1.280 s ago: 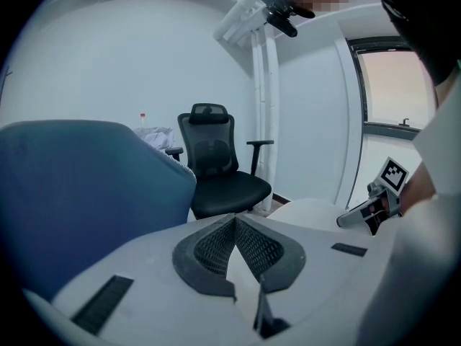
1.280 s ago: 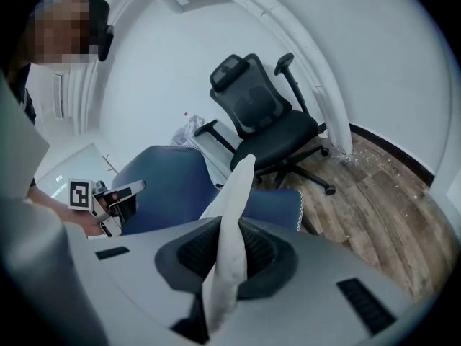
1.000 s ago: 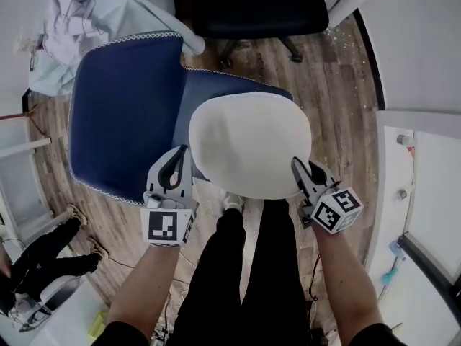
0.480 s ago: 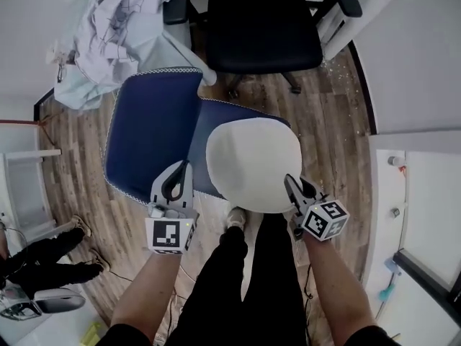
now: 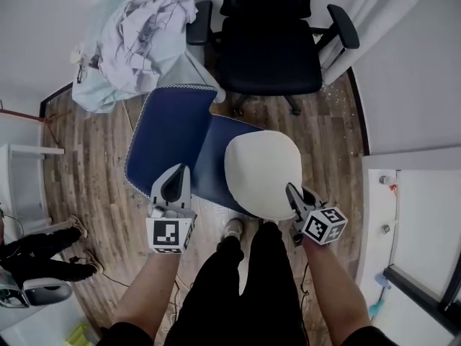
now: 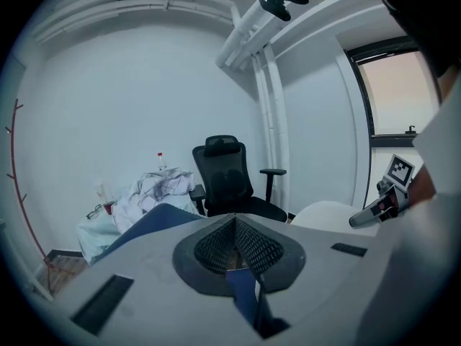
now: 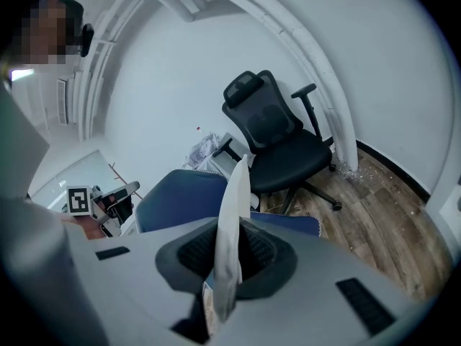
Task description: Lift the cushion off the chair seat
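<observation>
The cushion is a dark blue pad (image 5: 169, 146) with white piping, joined to a white oval part (image 5: 263, 171). It hangs between my two grippers above the wooden floor. My left gripper (image 5: 175, 177) is shut on the pad's near blue edge, and blue fabric (image 6: 245, 294) shows between its jaws in the left gripper view. Over at the oval's near right rim, the right gripper (image 5: 292, 193) is shut on it. In the right gripper view the white edge (image 7: 234, 186) stands upright between the jaws. No chair seat under the cushion is visible.
A black office chair (image 5: 270, 49) stands beyond the cushion. A heap of pale clothes (image 5: 144, 27) lies at the back left. A white counter (image 5: 425, 215) runs along the right. Another person's dark legs and shoes (image 5: 36, 258) are at the lower left.
Both grippers have risen with the cushion still held. The floor looks farther away, and the black office chair and clothes heap now show in full.
</observation>
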`<state>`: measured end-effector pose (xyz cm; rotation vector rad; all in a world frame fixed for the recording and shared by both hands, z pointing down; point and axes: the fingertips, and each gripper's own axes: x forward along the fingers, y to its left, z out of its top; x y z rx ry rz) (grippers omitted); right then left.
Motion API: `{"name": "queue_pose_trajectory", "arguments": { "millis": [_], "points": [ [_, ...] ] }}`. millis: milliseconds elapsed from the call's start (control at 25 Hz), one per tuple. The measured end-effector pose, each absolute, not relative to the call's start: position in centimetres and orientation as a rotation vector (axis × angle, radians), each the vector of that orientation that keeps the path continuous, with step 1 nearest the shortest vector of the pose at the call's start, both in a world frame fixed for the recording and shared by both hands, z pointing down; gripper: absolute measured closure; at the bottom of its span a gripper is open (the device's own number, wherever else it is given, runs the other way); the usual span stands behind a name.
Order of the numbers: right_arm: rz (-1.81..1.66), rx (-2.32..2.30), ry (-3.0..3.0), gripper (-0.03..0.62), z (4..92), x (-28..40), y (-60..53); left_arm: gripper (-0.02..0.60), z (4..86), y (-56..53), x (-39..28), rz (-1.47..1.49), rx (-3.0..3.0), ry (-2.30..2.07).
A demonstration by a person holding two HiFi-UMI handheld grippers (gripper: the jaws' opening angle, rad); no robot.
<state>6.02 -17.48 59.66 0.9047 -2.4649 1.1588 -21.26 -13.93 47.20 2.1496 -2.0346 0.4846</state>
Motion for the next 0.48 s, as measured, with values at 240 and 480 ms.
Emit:
{"name": "queue_pose_trajectory", "arguments": {
  "millis": [240, 480],
  "points": [
    [1.125, 0.882, -2.472, 0.548, 57.1, 5.7, -16.9, 0.577, 46.0, -11.6, -22.2, 0.489, 2.114, -2.045],
    [1.095, 0.897, -2.468, 0.548, 54.6, 7.0, -16.8, 0.577, 44.1, -10.4, -22.9, 0.466, 2.102, -2.069]
  ]
}}
